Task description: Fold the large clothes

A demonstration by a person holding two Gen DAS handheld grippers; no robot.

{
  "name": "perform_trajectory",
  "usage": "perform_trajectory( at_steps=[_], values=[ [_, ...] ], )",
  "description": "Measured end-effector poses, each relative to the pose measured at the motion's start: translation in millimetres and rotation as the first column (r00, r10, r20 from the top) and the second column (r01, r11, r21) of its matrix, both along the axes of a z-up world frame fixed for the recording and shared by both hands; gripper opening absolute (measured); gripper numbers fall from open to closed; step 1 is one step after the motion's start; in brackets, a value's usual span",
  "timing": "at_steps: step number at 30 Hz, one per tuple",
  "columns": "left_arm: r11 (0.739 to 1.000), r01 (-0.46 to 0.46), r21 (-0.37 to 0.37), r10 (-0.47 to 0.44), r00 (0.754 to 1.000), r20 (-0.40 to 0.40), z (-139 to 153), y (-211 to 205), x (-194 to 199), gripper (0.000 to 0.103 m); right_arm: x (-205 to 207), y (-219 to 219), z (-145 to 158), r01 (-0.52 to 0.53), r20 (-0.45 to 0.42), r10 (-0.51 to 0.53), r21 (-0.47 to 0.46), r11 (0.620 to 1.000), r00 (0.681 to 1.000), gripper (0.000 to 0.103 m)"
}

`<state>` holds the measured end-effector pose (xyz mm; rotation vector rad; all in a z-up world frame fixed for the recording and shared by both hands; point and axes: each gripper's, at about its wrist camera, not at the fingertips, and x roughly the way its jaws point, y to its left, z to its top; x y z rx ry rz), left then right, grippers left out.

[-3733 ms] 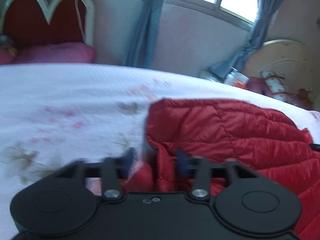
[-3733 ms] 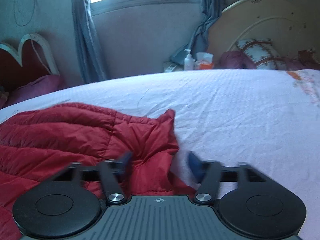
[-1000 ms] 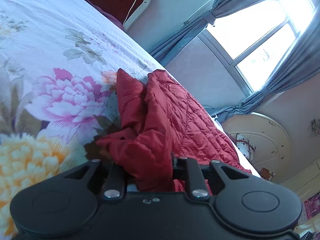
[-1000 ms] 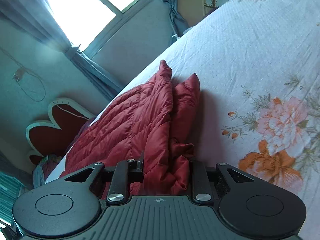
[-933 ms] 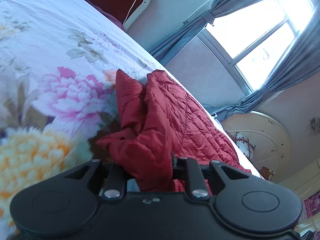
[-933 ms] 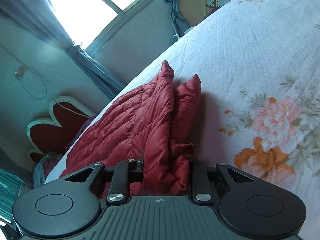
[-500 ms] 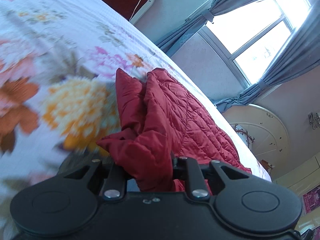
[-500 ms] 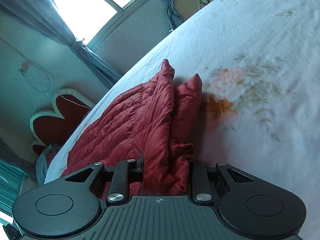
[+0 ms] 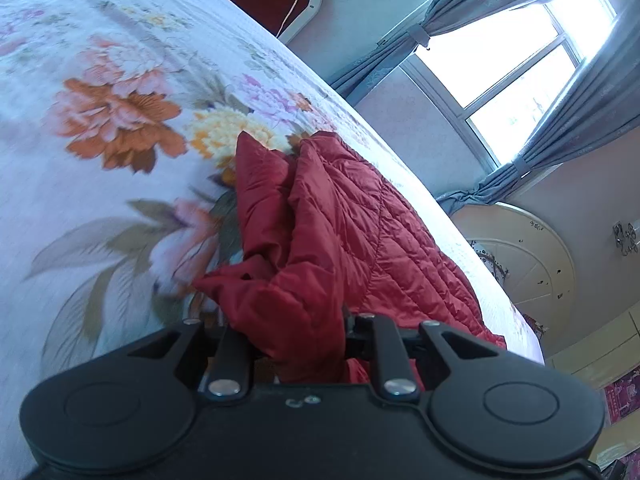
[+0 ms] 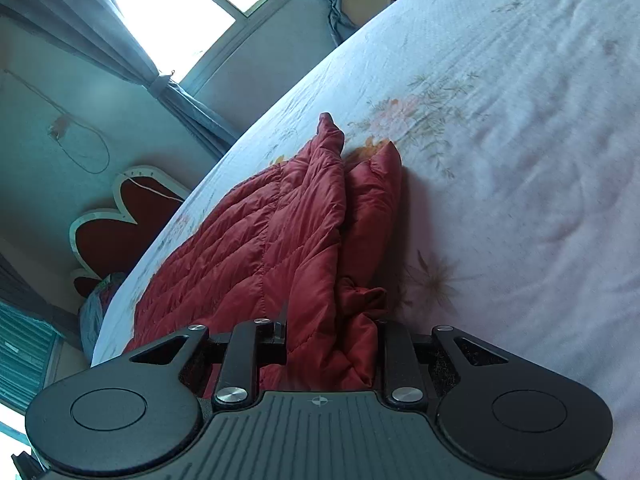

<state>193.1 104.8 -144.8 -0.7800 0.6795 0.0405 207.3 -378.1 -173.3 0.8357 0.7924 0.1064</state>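
While each gripper pinches a bunched corner of the red quilted jacket (image 9: 340, 216), the rest trails up the frame's centre across the flowered bed (image 9: 100, 160). The left gripper (image 9: 298, 332) and right gripper (image 10: 332, 332) have fingers closed on fabric. It looks light, puffy and slippery, so hem corners seem the surest hold.

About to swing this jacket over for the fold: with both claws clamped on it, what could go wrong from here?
1. The left claw and right claw each pinch a thick bunched wad of the slick red quilted jacket; it may slip out mid-move.
2. The wads may hold several layers, so the fold could land crooked.
3. The dragging jacket could ruck up the floral bedsheet.
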Motion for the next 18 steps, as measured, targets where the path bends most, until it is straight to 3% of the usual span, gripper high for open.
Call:
perform_trajectory(
  at_steps=[8, 11, 13, 14, 17, 18],
  values=[
    [1.000, -0.007, 0.021, 0.007, 1.000, -0.009, -6.7, -6.8, 2.8, 0.024, 17.8, -0.6, 0.4, -0.005, -0.012, 0.004, -0.025, 1.000, 1.000, 0.023],
    [1.000, -0.022, -0.007, 0.022, 1.000, -0.018, -17.8, -4.1, -6.9, 0.044, 15.3, -3.4, -12.7, -0.011, -0.037, 0.010, -0.027, 1.000, 0.999, 0.025],
    [1.000, -0.015, -0.020, 0.015, 1.000, 0.008, -17.7, -2.2, -14.0, 0.058, 7.9, -9.3, -12.4, 0.023, -0.051, -0.025, -0.041, 0.999, 0.998, 0.058],
    [1.000, -0.010, -0.018, 0.010, 1.000, 0.013, -16.4, -1.8, -16.6, 0.060, 0.5, -13.5, -7.0, 0.070, -0.035, -0.073, -0.080, 0.994, 0.997, 0.077],
    [1.000, -0.003, -0.031, 0.004, 1.000, 0.024, -15.1, 0.6, -20.9, 0.068, -22.0, -27.9, 13.6, 0.171, 0.033, -0.168, -0.149, 0.974, 0.985, 0.075],
    [0.999, -0.005, -0.036, 0.006, 1.000, 0.024, -15.5, 1.7, -20.1, 0.067, -27.2, -28.8, 23.7, 0.191, 0.063, -0.182, -0.176, 0.966, 0.981, 0.044]
  ],
)
